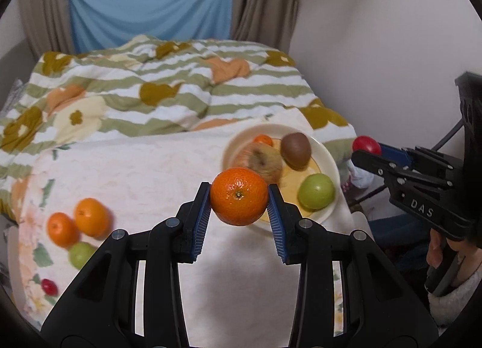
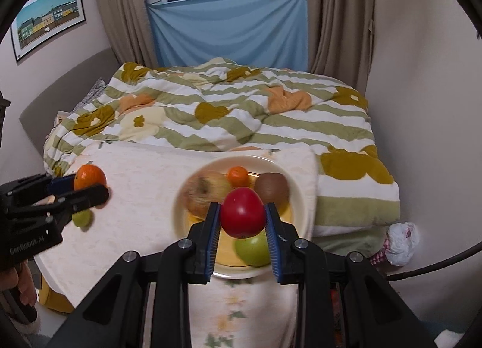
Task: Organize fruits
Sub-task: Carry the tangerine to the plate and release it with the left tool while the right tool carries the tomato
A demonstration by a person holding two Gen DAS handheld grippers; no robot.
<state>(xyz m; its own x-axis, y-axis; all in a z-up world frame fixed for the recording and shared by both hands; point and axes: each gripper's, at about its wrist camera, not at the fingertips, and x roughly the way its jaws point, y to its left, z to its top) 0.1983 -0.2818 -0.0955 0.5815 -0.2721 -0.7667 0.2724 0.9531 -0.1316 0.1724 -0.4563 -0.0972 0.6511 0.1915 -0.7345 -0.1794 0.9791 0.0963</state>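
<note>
A mandarin point(image 1: 238, 195) is pinched between the blue pads of the left gripper point(image 1: 238, 197), held in the air at about seven o'clock of the cream plate point(image 1: 328, 164); a small red fruit point(image 2: 242, 212) is clamped the same way by the right gripper point(image 2: 242, 215), above the near half of that plate. On the plate are seen a kiwi point(image 1: 295, 150) at one o'clock, a green apple point(image 1: 316, 191) at five o'clock, a blurred pale apple point(image 1: 259, 161) at nine o'clock and a small mandarin point(image 1: 262, 140) at eleven o'clock; well apart, at eight o'clock on the pale floral cloth point(image 1: 135, 173), two oranges point(image 1: 78, 223), a green fruit point(image 1: 80, 254) and a red fruit point(image 1: 49, 286) are left lying; behind, a striped flowered duvet point(image 1: 168, 86) is spread.
</note>
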